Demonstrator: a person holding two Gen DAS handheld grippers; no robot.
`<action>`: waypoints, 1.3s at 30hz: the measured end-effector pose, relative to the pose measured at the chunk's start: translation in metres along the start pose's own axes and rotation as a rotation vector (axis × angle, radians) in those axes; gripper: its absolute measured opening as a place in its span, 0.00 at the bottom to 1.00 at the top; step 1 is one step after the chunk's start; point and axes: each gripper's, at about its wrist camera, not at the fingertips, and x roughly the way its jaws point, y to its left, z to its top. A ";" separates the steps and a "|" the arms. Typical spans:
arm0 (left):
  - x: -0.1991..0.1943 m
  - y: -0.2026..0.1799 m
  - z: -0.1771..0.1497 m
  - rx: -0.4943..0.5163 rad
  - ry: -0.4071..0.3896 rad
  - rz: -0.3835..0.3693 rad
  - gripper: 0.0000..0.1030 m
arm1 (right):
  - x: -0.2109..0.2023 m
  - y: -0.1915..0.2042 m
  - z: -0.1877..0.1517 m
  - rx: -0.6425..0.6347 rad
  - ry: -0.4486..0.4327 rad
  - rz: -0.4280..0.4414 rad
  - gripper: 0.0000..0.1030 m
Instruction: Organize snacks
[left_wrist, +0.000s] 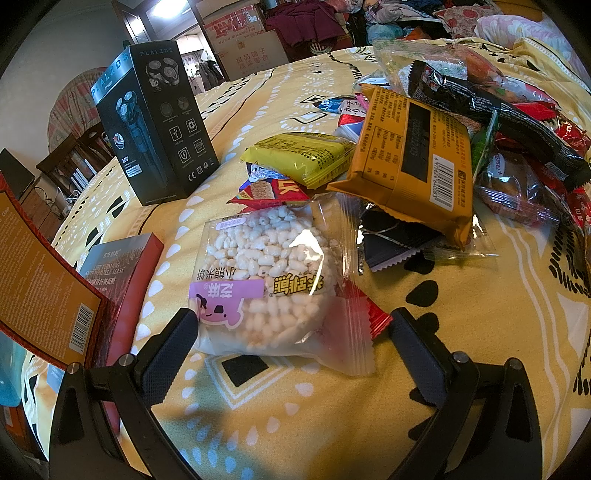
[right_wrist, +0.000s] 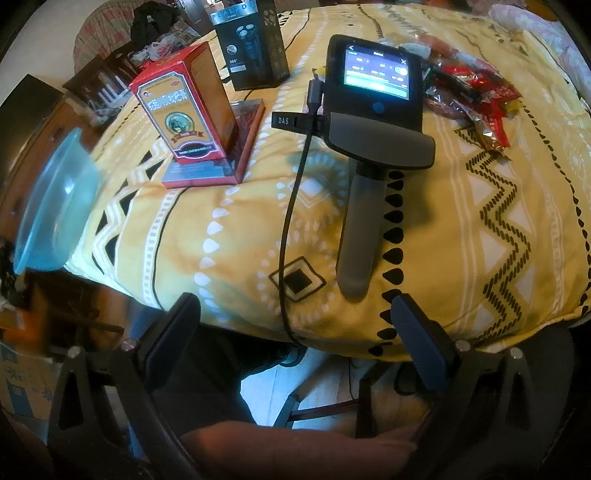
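Snacks first: nearest is the rice-cake pack (left_wrist: 269, 284), flat on the yellow bedspread (left_wrist: 461, 332), sitting right between the left gripper (left_wrist: 291, 325) fingers. Jaws spread wide, nothing pinched yet, left pad just about at the bag's edge. Risk here: clear wrapper is slick and puffy, so a squeeze on the loose film alone could let it slide out, or a hard one could crack the cake. A red wrapper (left_wrist: 369, 314) pokes out from under it and could get dragged along.

Right gripper (right_wrist: 295, 325) is also spread and empty, hanging off the bed edge w/ the left unit's handle (right_wrist: 354, 229) and cable (right_wrist: 291, 206) ahead; cable could snag.

Further back, the orange pack (left_wrist: 410, 155) leans on the pile (left_wrist: 517, 122); any nudge could slump it. Behind, the black shaver box (left_wrist: 155, 122) stands upright, looks tippable on soft bedding.
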 end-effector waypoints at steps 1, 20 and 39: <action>0.000 0.000 0.000 0.000 0.000 0.000 1.00 | 0.000 -0.001 0.000 0.003 -0.002 0.001 1.00; 0.000 0.000 0.000 0.000 0.000 0.000 1.00 | -0.004 -0.003 0.000 0.012 -0.016 0.007 1.00; 0.000 0.000 0.000 0.000 0.000 0.000 1.00 | -0.002 -0.001 0.003 0.011 -0.016 0.009 1.00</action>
